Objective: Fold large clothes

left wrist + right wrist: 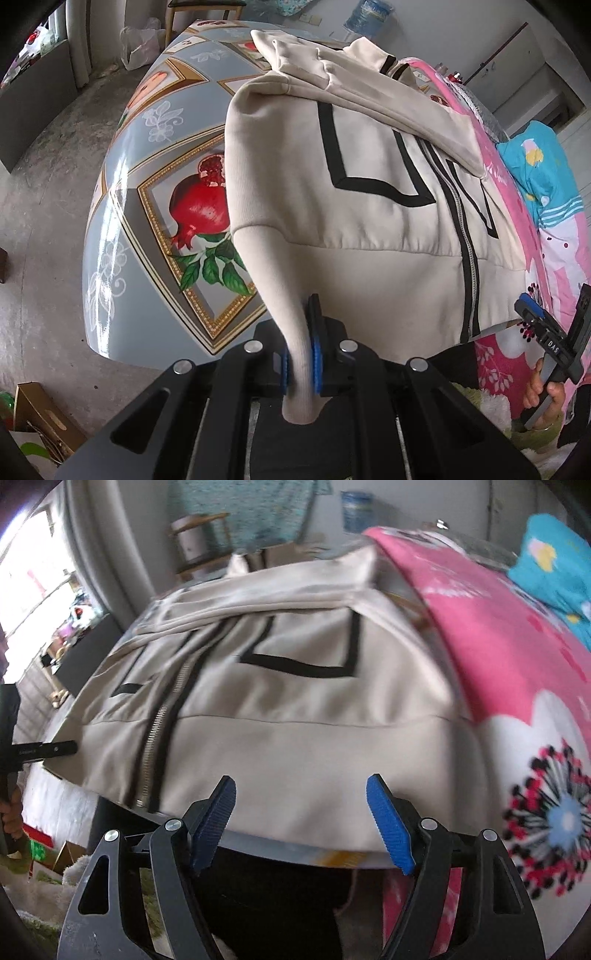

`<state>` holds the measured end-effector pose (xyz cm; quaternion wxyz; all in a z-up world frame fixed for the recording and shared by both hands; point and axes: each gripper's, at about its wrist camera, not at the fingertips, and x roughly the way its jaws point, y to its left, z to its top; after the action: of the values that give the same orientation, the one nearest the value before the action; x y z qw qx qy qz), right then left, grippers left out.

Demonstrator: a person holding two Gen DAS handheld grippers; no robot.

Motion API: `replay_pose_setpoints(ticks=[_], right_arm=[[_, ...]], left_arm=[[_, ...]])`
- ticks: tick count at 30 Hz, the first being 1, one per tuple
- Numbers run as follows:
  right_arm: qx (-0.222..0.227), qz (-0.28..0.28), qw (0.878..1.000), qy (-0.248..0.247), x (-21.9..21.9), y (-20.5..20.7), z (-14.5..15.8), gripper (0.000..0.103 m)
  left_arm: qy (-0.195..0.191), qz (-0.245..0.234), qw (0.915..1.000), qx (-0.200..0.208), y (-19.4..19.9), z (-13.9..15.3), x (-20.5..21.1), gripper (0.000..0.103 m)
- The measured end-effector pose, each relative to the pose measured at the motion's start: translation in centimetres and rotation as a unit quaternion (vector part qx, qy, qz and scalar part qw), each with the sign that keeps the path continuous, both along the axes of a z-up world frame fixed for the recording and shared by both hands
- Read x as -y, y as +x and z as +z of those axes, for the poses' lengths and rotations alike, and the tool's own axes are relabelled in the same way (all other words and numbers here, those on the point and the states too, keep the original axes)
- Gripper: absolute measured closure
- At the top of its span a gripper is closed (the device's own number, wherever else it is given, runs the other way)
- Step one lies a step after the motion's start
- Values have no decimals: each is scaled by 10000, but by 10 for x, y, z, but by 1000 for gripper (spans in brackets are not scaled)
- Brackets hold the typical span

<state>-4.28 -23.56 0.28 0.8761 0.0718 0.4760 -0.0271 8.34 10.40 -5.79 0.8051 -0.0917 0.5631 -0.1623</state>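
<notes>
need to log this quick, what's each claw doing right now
Left claw: shut on the cream jacket's sleeve.
Right claw: open, holding nothing.

black frames, blue fingers (389, 823) (ribbed), silver screws

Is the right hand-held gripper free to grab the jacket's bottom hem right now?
Probably yes: the right hand-held gripper is open and empty just before the jacket's bottom hem, with nothing lying between them.

Cream jacket (369, 206) (black stripes); grey-blue pomegranate-print tablecloth (155, 206); pink floral blanket (517, 686).
</notes>
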Motion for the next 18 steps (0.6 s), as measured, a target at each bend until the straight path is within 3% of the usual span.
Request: replay_pose_setpoints(ticks=[6, 12, 18], right_arm=[[-172, -304, 9993, -126, 34, -17, 4, 32], [-307, -501, 9982, 118, 55, -27, 0, 33], [-215, -539, 9975, 404, 56, -24, -2, 42]], left_arm=[[278, -108, 9995, 94, -1, 1, 8, 92], [464, -194, 9985, 200, -4, 1, 12, 92], [474, -232, 9984, 214, -3, 1, 12, 91]])
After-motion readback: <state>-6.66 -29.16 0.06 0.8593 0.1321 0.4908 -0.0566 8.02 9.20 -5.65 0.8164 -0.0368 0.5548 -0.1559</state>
